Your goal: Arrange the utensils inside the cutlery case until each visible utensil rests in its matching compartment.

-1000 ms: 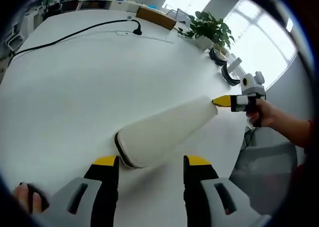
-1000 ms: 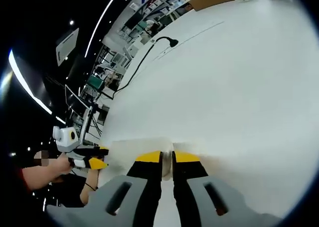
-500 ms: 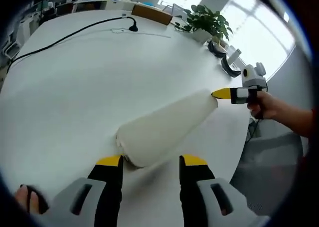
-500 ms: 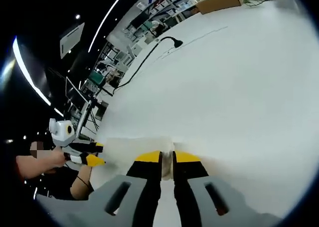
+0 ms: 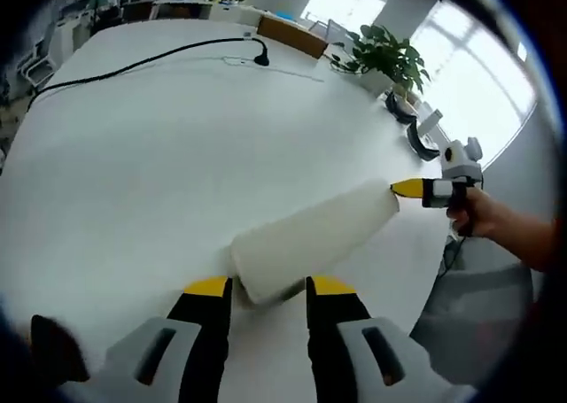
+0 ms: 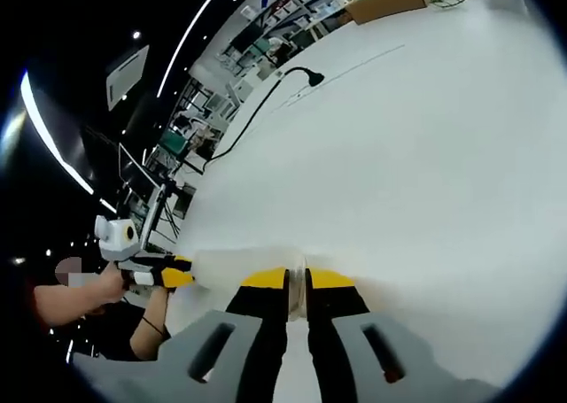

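We see a long, cream-white cutlery case [image 5: 310, 239] lying closed on a white counter [image 5: 151, 155]. In the left gripper view, our left claw [image 5: 264, 288] has its yellow-tipped jaws apart, one on each side of the case's near end, close to it; we cannot tell whether they touch it. The case stretches away from this claw toward the right claw [image 5: 399, 188], whose yellow tip meets the case's far end, with a hand [image 5: 474, 217] behind it. In the right gripper view, the right claw [image 6: 297, 279] has its jaws nearly together, pinching a thin edge of the case [image 6: 235, 263]. The left claw [image 6: 173, 275] sits at the case's other end. A black cable [image 5: 133, 62] crosses the far counter, and a potted plant [image 5: 385, 58] stands near its edge.
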Motion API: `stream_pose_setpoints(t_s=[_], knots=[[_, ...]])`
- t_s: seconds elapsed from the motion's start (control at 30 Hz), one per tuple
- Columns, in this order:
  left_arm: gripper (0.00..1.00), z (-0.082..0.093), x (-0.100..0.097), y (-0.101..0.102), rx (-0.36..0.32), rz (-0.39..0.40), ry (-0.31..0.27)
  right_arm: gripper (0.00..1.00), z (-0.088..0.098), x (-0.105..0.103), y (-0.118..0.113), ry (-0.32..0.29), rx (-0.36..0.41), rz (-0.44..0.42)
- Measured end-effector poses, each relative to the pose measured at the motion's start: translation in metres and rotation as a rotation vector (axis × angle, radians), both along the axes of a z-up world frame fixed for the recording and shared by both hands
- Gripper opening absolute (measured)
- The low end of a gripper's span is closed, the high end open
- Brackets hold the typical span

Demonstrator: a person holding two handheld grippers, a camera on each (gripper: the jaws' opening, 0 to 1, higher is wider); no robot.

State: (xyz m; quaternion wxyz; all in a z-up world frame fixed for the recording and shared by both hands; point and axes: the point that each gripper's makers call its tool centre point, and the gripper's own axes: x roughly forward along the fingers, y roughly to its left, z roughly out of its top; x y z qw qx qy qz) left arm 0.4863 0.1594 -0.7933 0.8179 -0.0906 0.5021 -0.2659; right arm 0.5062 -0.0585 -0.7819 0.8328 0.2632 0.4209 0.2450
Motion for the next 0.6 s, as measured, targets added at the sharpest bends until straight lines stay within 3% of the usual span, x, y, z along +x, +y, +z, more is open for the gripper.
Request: stream_pose_setpoints(t_s=[0.13, 0.27, 0.43, 0.53, 0.6], knots=[[0.34, 0.004, 0.003, 0.002, -0.029, 0.035, 0.004, 0.08, 0.0, 0.0, -0.003, 0.014, 0.012, -0.021], [0.34, 0.001, 0.007, 0.003, -0.048, 0.095, 0.046, 0.17, -0.001, -0.005, 0.001, 0.054, 0.072, -0.029], [0.33, 0.0, 0.011, 0.005, -0.119, 0.216, 0.097, 0.17, -0.001, -0.006, 0.005, 0.075, 0.107, -0.028], [0.33, -0.003, 0.009, 0.005, -0.138, 0.234, 0.112, 0.13, -0.006, -0.005, 0.005, 0.085, 0.096, -0.02], [0.31, -0.003, 0.01, 0.005, -0.139, 0.245, 0.109, 0.1, -0.004, -0.005, 0.008, 0.106, 0.157, -0.036]])
